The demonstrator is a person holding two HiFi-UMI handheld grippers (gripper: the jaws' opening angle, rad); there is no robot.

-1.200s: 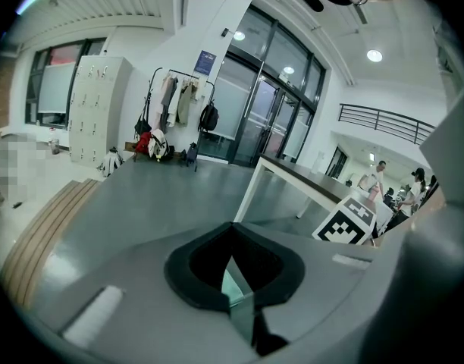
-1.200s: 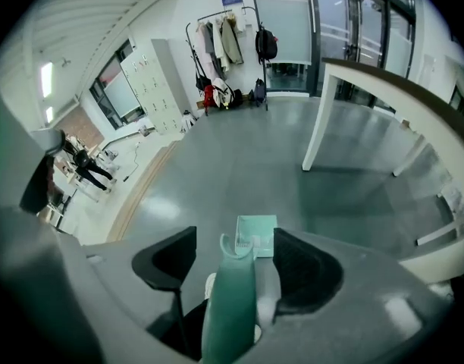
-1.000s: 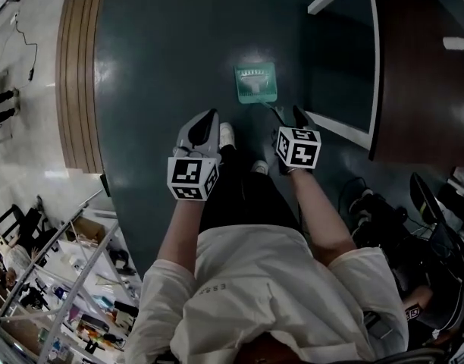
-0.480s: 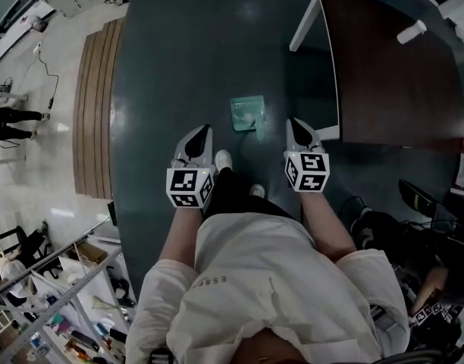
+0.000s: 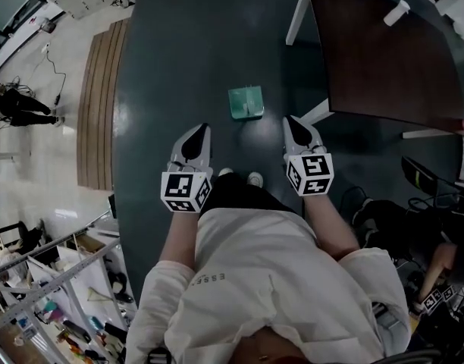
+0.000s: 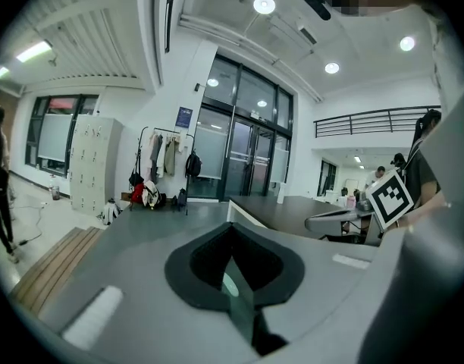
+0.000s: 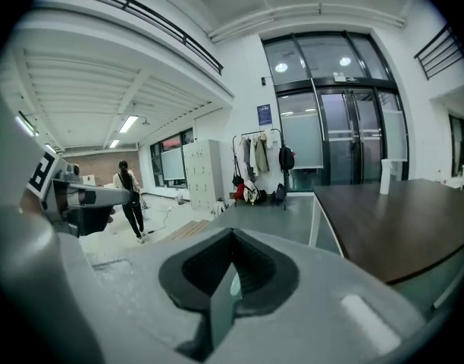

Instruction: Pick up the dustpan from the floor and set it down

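The dustpan (image 5: 246, 102) lies flat on the dark floor (image 5: 186, 51), near the corner of the brown table (image 5: 376, 59) — already set down, I judge, so nothing needs holding. I read it as a small teal-green square with a paler patch; I can't make out its handle. The left hand-held gripper (image 5: 200, 131) and right hand-held gripper (image 5: 293, 125) hang well apart from it on either side — jaws pressed together, clamping nothing.

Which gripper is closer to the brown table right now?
Right. The right gripper is close beside the brown table; the left gripper is farther off, on the other side of the green dustpan.
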